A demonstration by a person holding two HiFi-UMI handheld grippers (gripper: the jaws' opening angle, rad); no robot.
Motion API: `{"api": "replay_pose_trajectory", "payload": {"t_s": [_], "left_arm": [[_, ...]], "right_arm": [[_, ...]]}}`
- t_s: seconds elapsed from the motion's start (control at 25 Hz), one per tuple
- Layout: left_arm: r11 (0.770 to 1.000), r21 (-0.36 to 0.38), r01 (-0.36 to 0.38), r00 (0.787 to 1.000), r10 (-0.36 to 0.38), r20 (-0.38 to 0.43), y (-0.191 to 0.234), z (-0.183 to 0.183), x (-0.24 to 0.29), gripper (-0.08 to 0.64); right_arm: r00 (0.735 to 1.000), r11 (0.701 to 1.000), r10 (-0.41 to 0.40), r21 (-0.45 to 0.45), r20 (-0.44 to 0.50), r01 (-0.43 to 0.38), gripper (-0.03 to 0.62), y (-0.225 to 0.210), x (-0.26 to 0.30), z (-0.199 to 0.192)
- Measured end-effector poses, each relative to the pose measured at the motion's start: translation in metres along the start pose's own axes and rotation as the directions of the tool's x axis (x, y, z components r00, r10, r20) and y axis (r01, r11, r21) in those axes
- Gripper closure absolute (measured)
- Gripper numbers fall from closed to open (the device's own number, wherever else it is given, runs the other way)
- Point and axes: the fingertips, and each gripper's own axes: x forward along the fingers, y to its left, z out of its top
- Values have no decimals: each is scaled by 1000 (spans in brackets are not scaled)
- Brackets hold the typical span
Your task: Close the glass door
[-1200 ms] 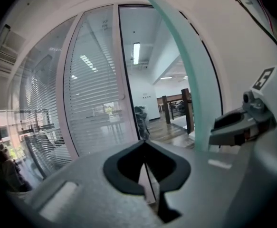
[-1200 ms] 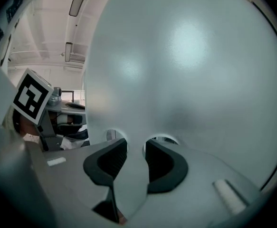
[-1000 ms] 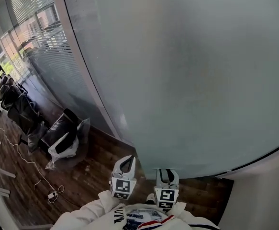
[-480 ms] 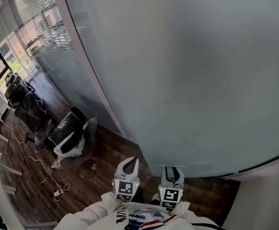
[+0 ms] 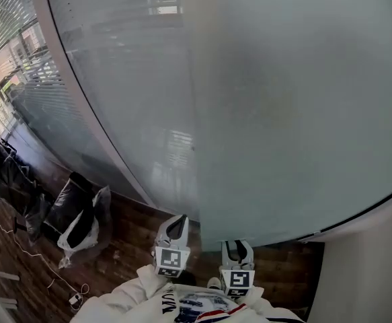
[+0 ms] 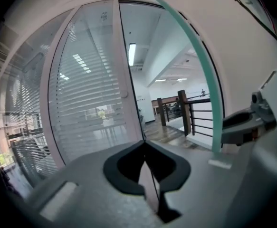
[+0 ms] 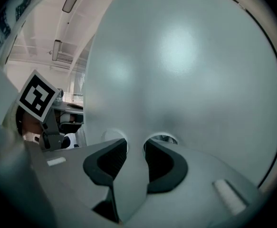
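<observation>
Frosted pale grey-green, the glass door [image 5: 296,113] fills the middle and right of the head view. Its free edge runs as a straight vertical line down towards the two tools. In the right gripper view the pane [image 7: 186,80] spreads across nearly the whole picture, and a strip of it passes straight between the jaws. The right tool [image 5: 237,246] is set at a middling width, with one dark pad against each face of the pane [image 7: 134,144], so it holds the door at its edge.

The left tool [image 5: 175,222] is just beside it, on the open side of the door's edge. Its jaws are brought together at the tips with nothing between them [image 6: 144,144]. In the left gripper view the door's teal edge [image 6: 209,89] arcs past on the right. Beyond it are a dark railing [image 6: 190,113] and a long ceiling light [image 6: 131,53].

White sleeves [image 5: 125,301] show at the bottom of the head view, behind both tools. To the left of the door stands a glass wall [image 5: 115,79] with slatted blinds [image 6: 90,103] behind it. A dark wooden floor [image 5: 135,234] lies below. Black bags [image 5: 68,207] sit on the floor near the foot of that wall, with a white bag [image 5: 74,237] against them. A thin cable [image 5: 21,247] trails further left. A white wall [image 5: 370,261] closes the lower right corner.
</observation>
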Motion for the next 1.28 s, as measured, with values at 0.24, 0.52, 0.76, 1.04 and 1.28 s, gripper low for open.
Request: {"api": "replay_pose_trajectory", "payload": {"t_s": [0.24,0.52,0.76,1.04,1.28], "left_arm": [[996,-12,91,996,-90,5,13,-4,28,557],[980,-3,200,980,-200,21,21,-5,56,558],[969,20,245,968,-246,58,41,2,81,558],[958,33,284,955,-286,84,60,5,95,557],[950,21,311,946,-312,92,53,5,106,557]], "right_arm": [[998,997,-69,26,-5,70,465,-14,11,0],[991,990,-132,41,0,132,463,-22,24,-1],[983,982,-185,30,15,185,459,-32,38,1],[965,965,-261,20,30,261,459,-44,57,5],[955,955,-297,33,22,296,459,-56,74,5]]}}
